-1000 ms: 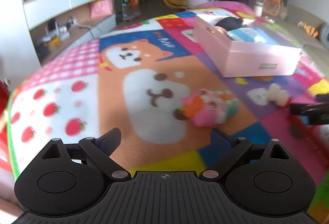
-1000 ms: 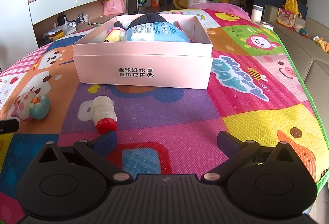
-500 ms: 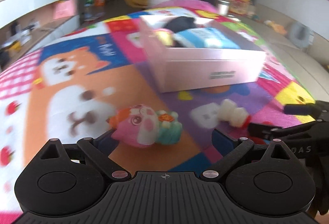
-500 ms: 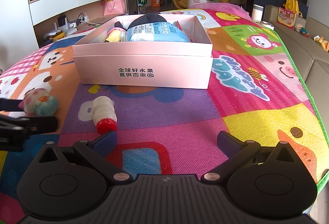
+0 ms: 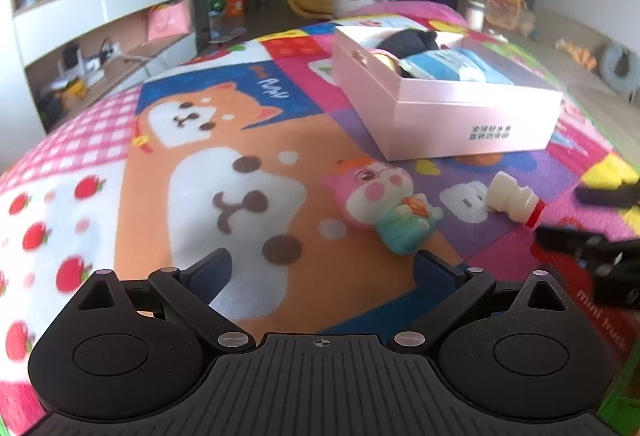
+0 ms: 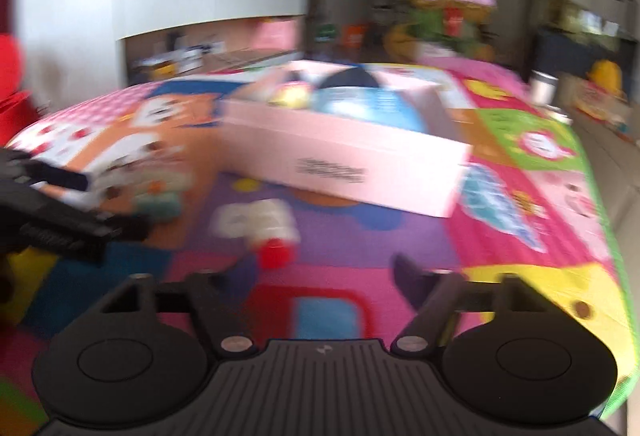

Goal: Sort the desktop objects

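On the play mat (image 5: 280, 140), "PUPPY" lettering; left gripper (image 5: 322, 268) and right gripper (image 6: 320, 276) wide, empty.

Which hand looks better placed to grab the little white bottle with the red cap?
Probably the right. The bottle lies just ahead of the right gripper, whose open jaws face it. The left gripper faces the pink toy instead.
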A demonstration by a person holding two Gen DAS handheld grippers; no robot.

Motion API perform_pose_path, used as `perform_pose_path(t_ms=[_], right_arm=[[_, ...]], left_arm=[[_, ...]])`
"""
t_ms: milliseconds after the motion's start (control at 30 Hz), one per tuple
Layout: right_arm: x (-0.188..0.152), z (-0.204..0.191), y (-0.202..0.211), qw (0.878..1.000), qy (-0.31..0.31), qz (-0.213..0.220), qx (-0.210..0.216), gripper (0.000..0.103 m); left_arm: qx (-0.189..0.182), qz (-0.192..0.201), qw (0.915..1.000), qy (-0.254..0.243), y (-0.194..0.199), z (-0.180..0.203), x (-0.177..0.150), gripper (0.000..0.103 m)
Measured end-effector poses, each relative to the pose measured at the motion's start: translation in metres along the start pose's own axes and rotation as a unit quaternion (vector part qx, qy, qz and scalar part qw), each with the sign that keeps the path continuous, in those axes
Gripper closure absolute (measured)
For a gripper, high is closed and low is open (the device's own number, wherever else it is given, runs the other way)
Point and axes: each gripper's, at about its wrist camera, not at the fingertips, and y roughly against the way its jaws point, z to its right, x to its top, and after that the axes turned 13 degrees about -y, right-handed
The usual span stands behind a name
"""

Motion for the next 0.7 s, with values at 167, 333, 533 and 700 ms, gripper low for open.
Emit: perform_pose_path(t_ms=[167,333,533,700], right_arm=[[0.002,-0.016,-0.013,1.000,0.017,-0.011,0.004,0.073],[0.018,-0.013,-0.009,1.000,0.013,-0.005,0.010,0.082],[0.038,-0.010,0.000,1.000,0.026,0.011,-0.005,0.082],[0.038,-0.012,-0.007,0.999,0.036,0.002,-0.012,0.082]], left_arm=[[0.004,0.008,0.9999,0.012,0.002,-0.001,-0.002,0.002],[-0.001,0.013,0.9998,0.018,0.002,-0.004,-0.003,0.002],[-0.007,0.018,0.9993,0.031,0.002,-0.008,-0.004,0.002],[-0.011,0.020,0.9991,0.035,0.002,-0.008,-0.005,0.001]])
